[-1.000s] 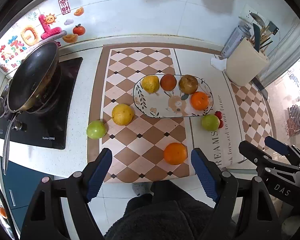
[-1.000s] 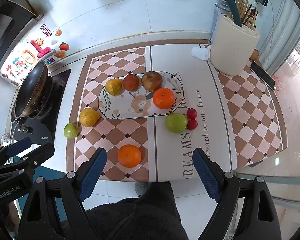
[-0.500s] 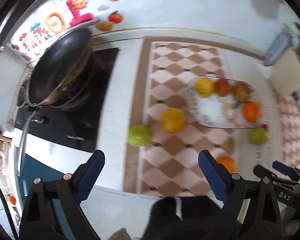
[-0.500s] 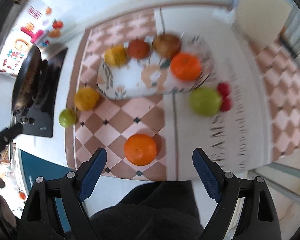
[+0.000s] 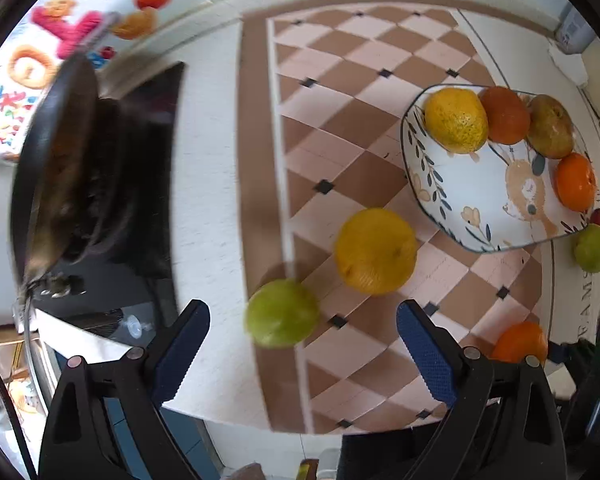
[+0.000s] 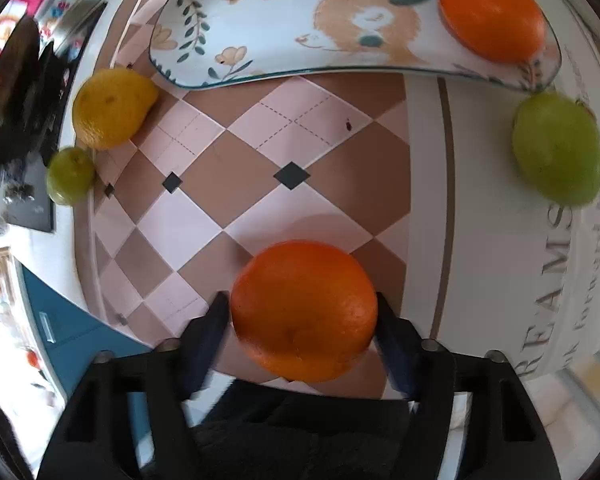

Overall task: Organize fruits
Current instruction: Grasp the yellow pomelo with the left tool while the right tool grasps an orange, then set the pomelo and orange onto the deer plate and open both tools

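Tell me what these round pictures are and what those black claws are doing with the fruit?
A person holds a gripper in each hand, and each carries a camera looking along its fingers. The left gripper is open above a green fruit and a yellow fruit on the checked mat. The right gripper has just been closing around an orange; its fingers hug its sides. More fruit sits on the plate. A pan is on the stove.

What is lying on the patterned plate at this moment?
On the plate lie four fruits: a yellow citrus, a dark orange fruit, a brownish fruit and an orange. Its printed centre is bare.
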Motion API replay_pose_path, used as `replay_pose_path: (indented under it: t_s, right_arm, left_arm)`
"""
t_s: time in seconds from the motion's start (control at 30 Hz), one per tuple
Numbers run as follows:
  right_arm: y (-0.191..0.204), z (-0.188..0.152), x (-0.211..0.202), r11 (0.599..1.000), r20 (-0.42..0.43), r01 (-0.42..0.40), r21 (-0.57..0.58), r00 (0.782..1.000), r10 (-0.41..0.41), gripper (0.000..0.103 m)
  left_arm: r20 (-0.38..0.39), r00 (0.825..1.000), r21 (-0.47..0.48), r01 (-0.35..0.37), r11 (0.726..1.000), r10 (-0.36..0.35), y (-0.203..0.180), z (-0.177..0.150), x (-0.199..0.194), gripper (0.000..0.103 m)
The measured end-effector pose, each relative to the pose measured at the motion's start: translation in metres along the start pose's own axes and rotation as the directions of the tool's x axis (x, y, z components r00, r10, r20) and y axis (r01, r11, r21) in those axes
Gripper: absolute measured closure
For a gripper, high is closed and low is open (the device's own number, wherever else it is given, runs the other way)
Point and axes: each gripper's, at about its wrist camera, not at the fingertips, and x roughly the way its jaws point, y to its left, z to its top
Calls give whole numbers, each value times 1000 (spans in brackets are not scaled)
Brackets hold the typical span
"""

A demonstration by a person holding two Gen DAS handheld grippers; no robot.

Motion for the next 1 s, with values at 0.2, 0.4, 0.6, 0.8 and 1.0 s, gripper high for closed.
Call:
replay_pose_path:
  t_s: [0.2, 0.4, 0.6, 0.8, 1.0]
  right_arm:
    - [-22, 3, -7, 999, 3, -7, 46, 1000, 7, 36]
    - [-52, 5, -13, 995, -3, -5, 99, 1000, 5, 36]
    - [-65, 9, -20, 994, 3, -8, 109, 1000, 8, 36]
    - [-79, 17, -21, 994, 2, -12, 107, 1000, 12, 36]
    - [-81, 19, -19, 994, -18, -32, 101, 999, 34, 35]
  left_arm:
    - [-92, 989, -27, 112, 993, -114, -7, 30, 37, 7]
    - [-130, 965, -57, 221, 974, -227, -15, 45, 61, 41]
    - [-107, 969, -62, 215, 975, -221, -22, 37, 55, 45]
    - [-91, 950, -137, 285, 949, -299, -32, -10, 39, 45]
    - [-110, 928, -181, 333, 925, -356, -43, -38, 47, 44]
